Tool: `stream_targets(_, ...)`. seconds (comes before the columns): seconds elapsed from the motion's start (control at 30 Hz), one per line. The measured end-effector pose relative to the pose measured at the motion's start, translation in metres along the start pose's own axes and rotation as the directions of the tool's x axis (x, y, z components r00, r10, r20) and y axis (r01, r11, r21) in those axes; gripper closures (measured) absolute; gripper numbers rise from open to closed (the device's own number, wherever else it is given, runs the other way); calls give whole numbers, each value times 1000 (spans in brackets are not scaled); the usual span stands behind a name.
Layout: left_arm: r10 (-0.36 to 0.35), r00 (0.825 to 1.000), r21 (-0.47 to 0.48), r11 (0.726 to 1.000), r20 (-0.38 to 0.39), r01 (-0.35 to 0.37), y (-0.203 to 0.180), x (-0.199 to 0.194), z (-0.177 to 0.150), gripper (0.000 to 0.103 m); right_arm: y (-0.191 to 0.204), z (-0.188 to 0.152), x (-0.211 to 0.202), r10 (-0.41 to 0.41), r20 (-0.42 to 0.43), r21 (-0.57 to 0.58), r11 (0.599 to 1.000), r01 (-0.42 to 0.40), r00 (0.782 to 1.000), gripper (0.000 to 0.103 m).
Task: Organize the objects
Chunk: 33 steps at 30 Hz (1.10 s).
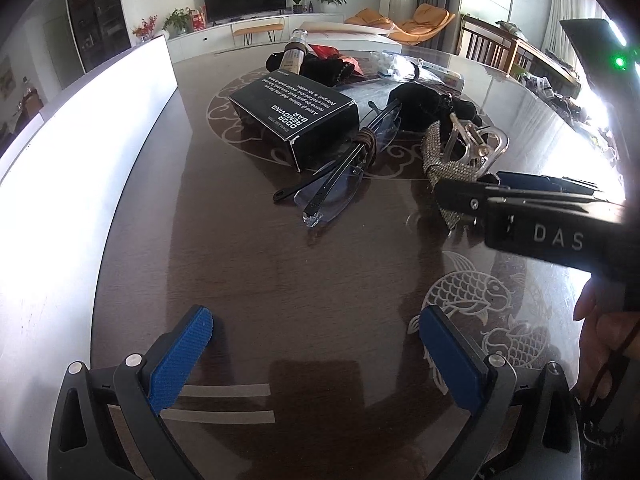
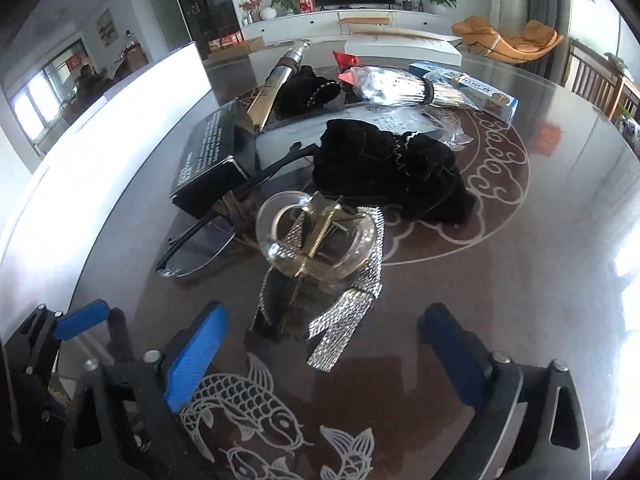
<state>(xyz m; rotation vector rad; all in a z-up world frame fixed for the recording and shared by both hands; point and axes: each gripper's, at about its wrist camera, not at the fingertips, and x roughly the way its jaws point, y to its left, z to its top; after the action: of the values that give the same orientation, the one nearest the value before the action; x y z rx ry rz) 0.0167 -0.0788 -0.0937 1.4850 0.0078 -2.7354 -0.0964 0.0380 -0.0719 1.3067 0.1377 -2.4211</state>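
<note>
A clear hair claw clip (image 2: 316, 236) rests on a rhinestone strap (image 2: 352, 312) in the middle of the dark table (image 2: 520, 280). My right gripper (image 2: 324, 344) is open just in front of it. The strap's loose end lies between the blue pads (image 2: 196, 356) without touching them. Left of the clip lie folded glasses (image 2: 200, 240) against a black box (image 2: 208, 156), and a black velvet pouch (image 2: 392, 168) sits behind. In the left wrist view my left gripper (image 1: 316, 348) is open and holds nothing, well short of the glasses (image 1: 332, 188).
A long white box (image 1: 80, 160) runs along the table's left side. At the back lie a gold tube (image 2: 276, 80), a wrapped bundle (image 2: 396, 88) and a blue-white carton (image 2: 472, 92). A hand (image 1: 600, 328) holds the right gripper (image 1: 476, 194) beside the strap (image 1: 436, 148).
</note>
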Motion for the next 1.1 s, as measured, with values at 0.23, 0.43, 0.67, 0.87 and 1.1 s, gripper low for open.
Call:
stream_targets(0.23, 8, 1000, -12, 1000, 2, -8, -1, 3, 3, 0, -46, -5, -15, -77, 48, 82, 994, 72, 996, 59)
stream_targets(0.43, 9, 1000, -14, 1000, 5, -9, -2, 5, 6, 0, -86, -21, -38, -159, 31, 174, 973, 152, 987, 59)
stream_targets(0.67, 3, 1000, -5, 1000, -9, -3, -1, 7, 8, 0, -97, -34, -47, -177, 20, 233, 958, 167, 984, 22)
stream_targets(0.87, 32, 999, -78, 996, -17, -34, 14, 3, 29, 0, -86, -38, -43, -210, 9, 194, 960, 204, 978, 13)
stream_targets(1.1, -79, 996, -194, 977, 38, 85, 37, 11, 121, 0, -79, -40, -36, -235, 6, 162, 959, 231, 972, 1)
